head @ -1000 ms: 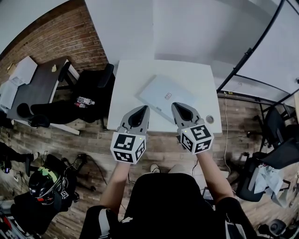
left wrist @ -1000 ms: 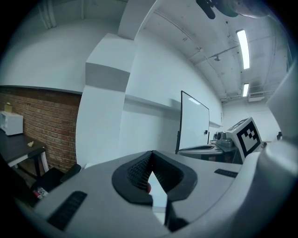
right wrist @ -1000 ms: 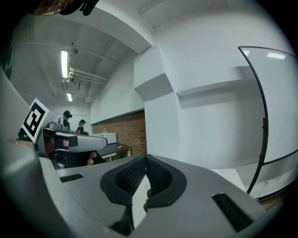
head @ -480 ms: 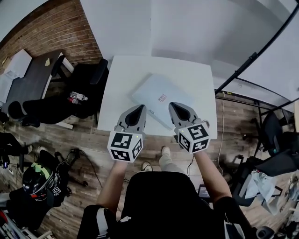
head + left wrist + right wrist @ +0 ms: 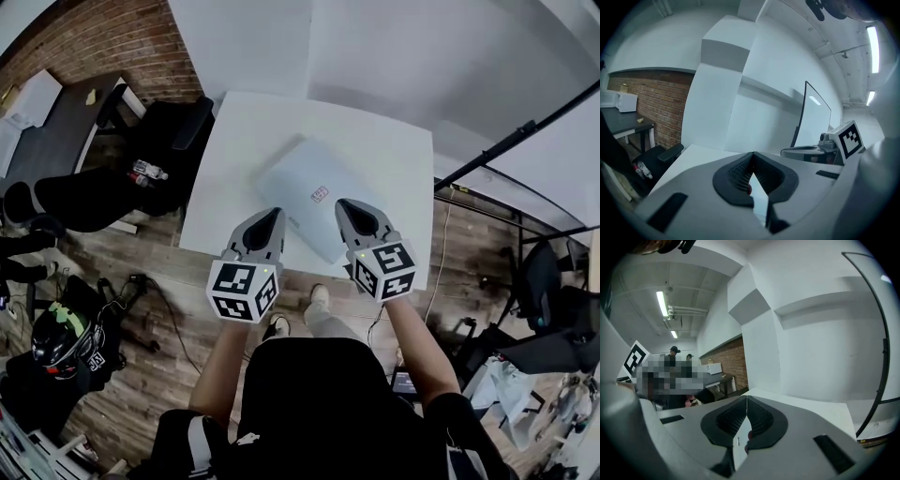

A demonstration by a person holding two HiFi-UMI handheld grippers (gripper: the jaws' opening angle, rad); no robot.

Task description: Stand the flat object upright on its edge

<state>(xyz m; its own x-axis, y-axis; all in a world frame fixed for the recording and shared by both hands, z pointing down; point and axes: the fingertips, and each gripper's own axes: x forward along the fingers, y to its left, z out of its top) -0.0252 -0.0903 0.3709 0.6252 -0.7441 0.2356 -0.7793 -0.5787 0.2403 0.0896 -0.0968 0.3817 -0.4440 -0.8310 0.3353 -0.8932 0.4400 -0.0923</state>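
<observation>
Grippers closing in: left gripper point(image 5: 269, 217) and right gripper point(image 5: 351, 208), both pressed together and empty, have edged forward over the near side of the flat object point(image 5: 314, 187); it lies flat on the table point(image 5: 234, 141), untouched; uprighting seemingly yet to begin.
</observation>
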